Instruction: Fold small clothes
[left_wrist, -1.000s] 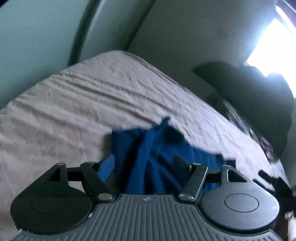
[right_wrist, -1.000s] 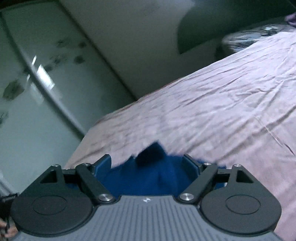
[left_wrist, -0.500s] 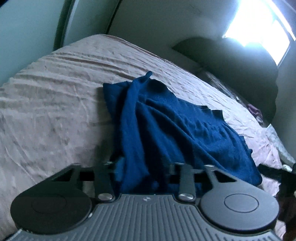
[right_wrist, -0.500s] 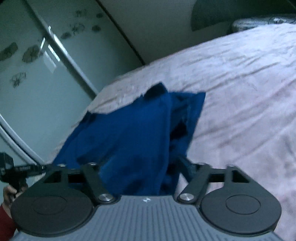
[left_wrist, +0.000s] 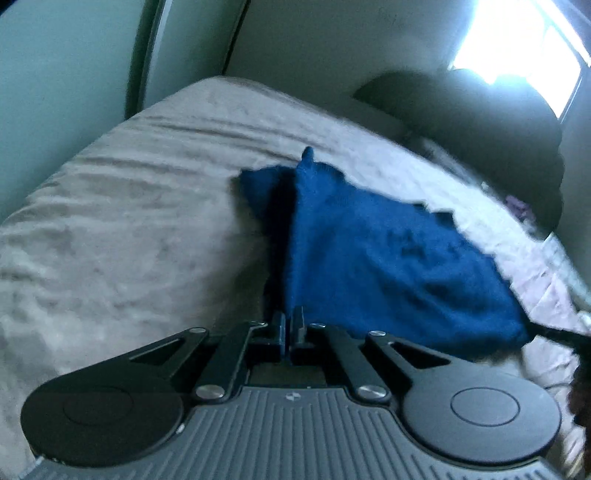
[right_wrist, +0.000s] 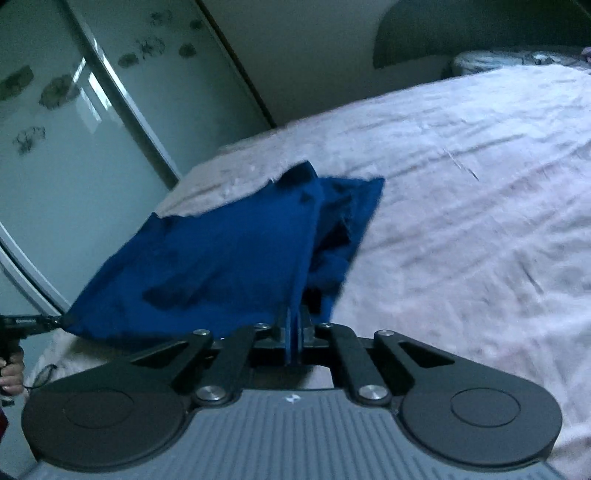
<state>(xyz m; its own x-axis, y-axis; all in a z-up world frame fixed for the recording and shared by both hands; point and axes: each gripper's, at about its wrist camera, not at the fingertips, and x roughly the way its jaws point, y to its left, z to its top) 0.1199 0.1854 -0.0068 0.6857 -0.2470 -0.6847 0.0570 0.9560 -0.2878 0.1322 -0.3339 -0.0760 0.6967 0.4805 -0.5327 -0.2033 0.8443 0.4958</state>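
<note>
A dark blue garment (left_wrist: 384, 254) lies on the pale pink bedsheet (left_wrist: 129, 229), stretched between my two grippers. My left gripper (left_wrist: 289, 328) is shut on its near left corner. My right gripper (right_wrist: 294, 332) is shut on the opposite near corner of the garment (right_wrist: 221, 258). The cloth is held taut along the near edge and its far part rests bunched on the sheet. The left gripper also shows at the left edge of the right wrist view (right_wrist: 22, 323), held by a hand.
The bed (right_wrist: 480, 206) spreads wide to the right. A mirrored wardrobe door (right_wrist: 74, 122) stands at the left. A dark headboard and pillows (left_wrist: 480, 125) are at the far right below a bright window (left_wrist: 517, 44).
Both grippers have closed on the blue garment's near corners and pulled them apart, so the cloth is now spread and taut between them.
</note>
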